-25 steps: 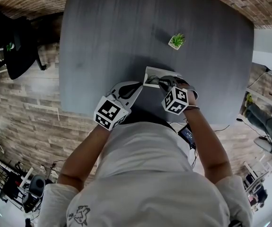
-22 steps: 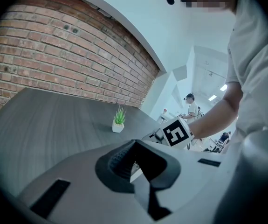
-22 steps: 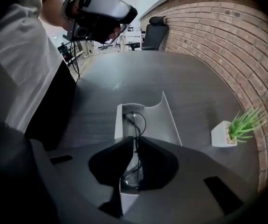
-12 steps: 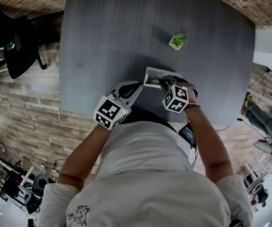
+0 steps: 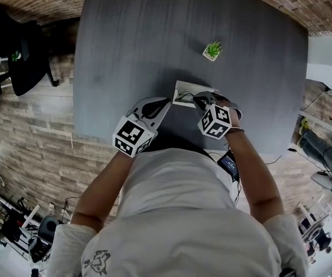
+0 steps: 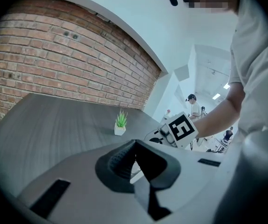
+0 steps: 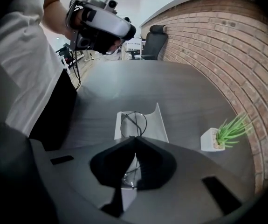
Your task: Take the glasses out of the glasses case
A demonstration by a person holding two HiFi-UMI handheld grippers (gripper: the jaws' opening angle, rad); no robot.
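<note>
Right tongs [image 7: 134, 139]: clenched on the thin wire frame of the glasses [image 7: 134, 122], which sit in the open white glasses case [image 7: 156, 125] directly under and ahead of the tips. Left tongs [image 6: 134, 143]: clenched with nothing between them, tips just beside the case's left edge. Small potted plant [image 7: 224, 136]: beyond the right tongs, off to their right, on the dark grey worktop [image 7: 171, 87].
</note>
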